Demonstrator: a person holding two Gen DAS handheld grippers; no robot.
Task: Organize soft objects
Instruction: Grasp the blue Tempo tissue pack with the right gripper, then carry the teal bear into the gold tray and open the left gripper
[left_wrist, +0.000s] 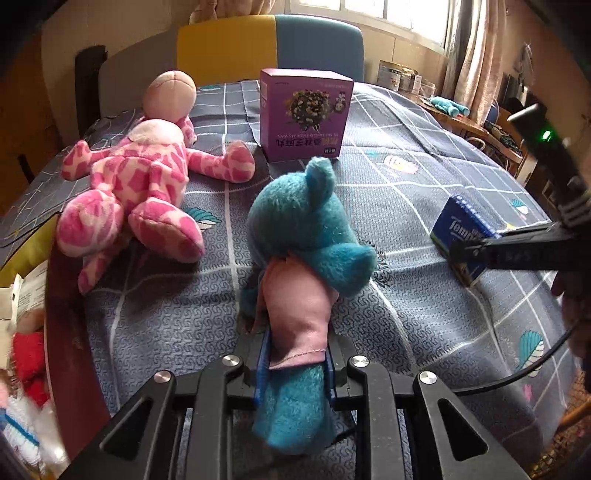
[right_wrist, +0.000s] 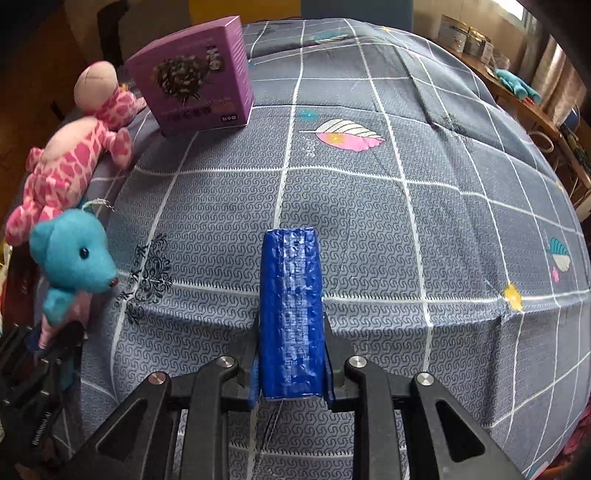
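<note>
Grey-blue checked cloth (right_wrist: 369, 206) with leaf prints, spread over a table, fills both views.

Nearest in the left wrist view: left gripper (left_wrist: 293, 363), fingers narrowed and clamped on the lower body of a teal plush bear (left_wrist: 314, 221), pads pressing its pink dress and teal fur. Bear upright, back of head to the camera, just above or on the cloth; cannot tell which. Only this view shows a red and white soft thing (left_wrist: 29, 365) low at the left edge, blurred, beyond a dark curved rim; whether that rim belongs to a container cannot be told.

Nearest in the right wrist view: right gripper (right_wrist: 291, 369), fingers narrowed onto a blue tissue pack (right_wrist: 290, 314), pack standing on end on the cloth between the pads. Only this view gives the bear's face, far left, with the left gripper below it. From the left wrist view, same pack at right shows its printed front, dark gripper finger across it.

Farther left: pink spotted plush (left_wrist: 136, 177), lying flat on the cloth, well apart from the pack, near the bear.

Farther still, centre: purple box (left_wrist: 304, 114), closed, upright, print upside down; contents hidden.

Beyond the table: yellow and blue chair back (left_wrist: 269, 48), curtained window, another teal plush (left_wrist: 448, 105) on a far side table at right.
</note>
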